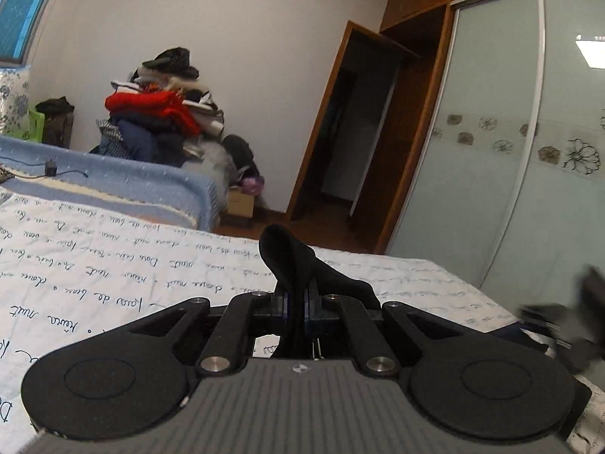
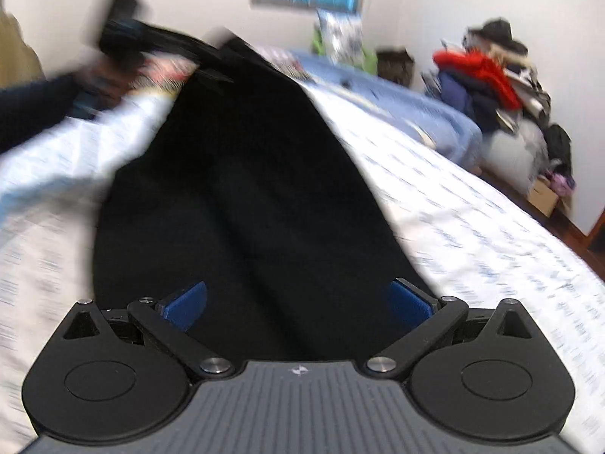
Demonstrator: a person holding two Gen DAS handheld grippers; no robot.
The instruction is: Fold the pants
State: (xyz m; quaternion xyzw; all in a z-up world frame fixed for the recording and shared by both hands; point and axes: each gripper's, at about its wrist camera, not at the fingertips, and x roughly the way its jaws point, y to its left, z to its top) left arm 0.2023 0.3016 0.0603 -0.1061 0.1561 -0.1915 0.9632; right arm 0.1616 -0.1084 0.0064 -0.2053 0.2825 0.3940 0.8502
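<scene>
One pair of black pants (image 2: 242, 189) lies spread on the bed (image 2: 472, 234). Two grippers work it: the left gripper (image 1: 296, 299) is clamped tight on a bunched fold of the pants, lifted off the sheet; the right gripper (image 2: 298, 302) stands wide over the cloth, gripping nothing. One heap of clothes (image 1: 166, 113) sits by the far wall.
</scene>
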